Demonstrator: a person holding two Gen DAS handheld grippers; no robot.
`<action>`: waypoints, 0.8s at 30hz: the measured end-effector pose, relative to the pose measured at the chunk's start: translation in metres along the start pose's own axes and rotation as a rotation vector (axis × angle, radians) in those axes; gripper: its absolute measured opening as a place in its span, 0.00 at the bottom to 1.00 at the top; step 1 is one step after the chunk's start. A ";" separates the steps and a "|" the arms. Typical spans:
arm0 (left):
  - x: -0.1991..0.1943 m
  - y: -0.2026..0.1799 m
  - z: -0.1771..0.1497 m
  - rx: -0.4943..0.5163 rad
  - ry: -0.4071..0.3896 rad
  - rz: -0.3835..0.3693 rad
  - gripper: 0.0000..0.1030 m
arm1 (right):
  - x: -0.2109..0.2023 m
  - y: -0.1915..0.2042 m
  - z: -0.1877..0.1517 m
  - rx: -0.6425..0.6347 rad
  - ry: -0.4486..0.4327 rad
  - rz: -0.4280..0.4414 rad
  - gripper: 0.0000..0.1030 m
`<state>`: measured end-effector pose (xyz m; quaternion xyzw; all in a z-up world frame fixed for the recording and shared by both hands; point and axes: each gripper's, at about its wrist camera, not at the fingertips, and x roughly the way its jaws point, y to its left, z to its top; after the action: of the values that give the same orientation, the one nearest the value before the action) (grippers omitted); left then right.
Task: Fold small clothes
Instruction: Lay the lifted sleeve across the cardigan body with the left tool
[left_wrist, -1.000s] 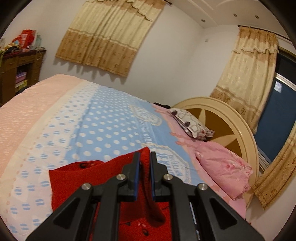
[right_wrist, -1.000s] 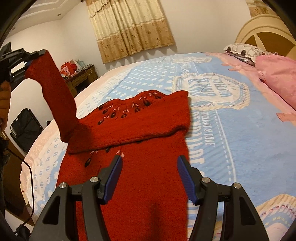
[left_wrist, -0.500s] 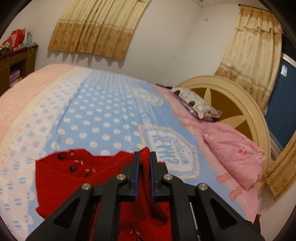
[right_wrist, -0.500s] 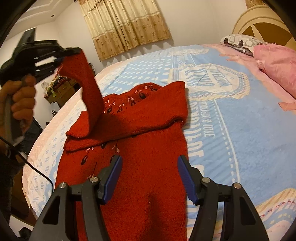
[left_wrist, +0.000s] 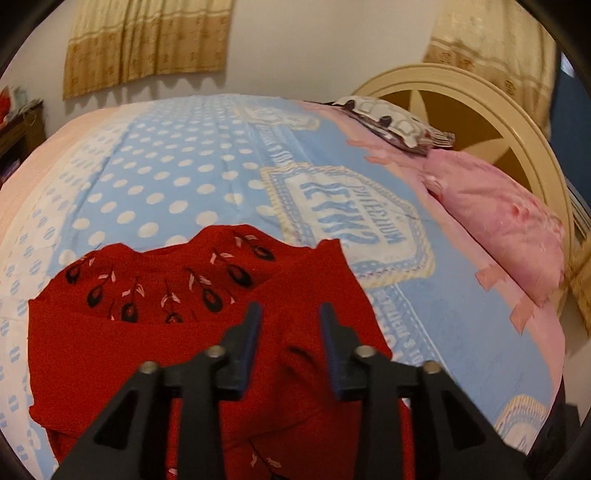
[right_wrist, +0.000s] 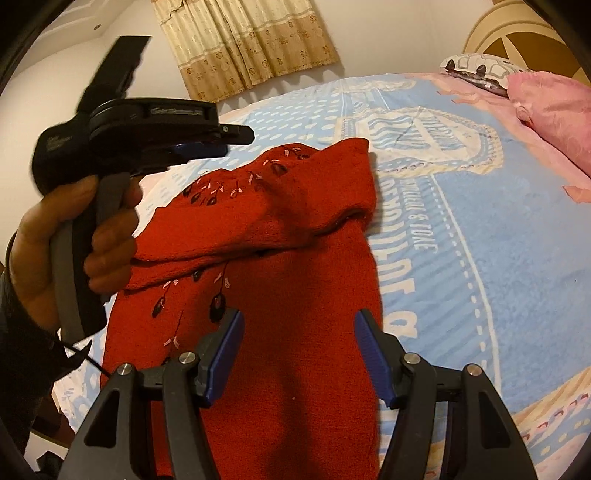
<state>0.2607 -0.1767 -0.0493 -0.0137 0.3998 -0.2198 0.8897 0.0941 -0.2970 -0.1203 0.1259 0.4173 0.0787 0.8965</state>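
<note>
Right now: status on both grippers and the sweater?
Left gripper open, sleeve released. Right gripper open, empty, over red sweater. Sleeve folded across body, flat on bed. Nothing in the way.

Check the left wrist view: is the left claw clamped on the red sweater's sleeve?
No. The left claw is open, its fingers apart above the red sweater, which lies on the bed with nothing gripped.

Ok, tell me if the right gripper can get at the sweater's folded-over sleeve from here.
Probably yes: the right gripper is open over the red sweater, with nothing between it and the folded sleeve ahead.
</note>
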 end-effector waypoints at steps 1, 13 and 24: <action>-0.005 0.000 -0.002 0.015 -0.014 0.013 0.58 | 0.001 -0.001 0.000 0.004 0.000 -0.002 0.61; -0.048 0.124 -0.073 0.039 -0.048 0.355 0.69 | 0.000 0.005 0.001 -0.016 0.008 0.016 0.61; -0.058 0.195 -0.126 -0.062 -0.020 0.417 0.72 | 0.031 0.002 0.083 -0.089 0.059 -0.008 0.61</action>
<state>0.2107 0.0417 -0.1329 0.0396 0.3915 -0.0184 0.9191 0.1777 -0.3003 -0.0908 0.0820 0.4402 0.0970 0.8889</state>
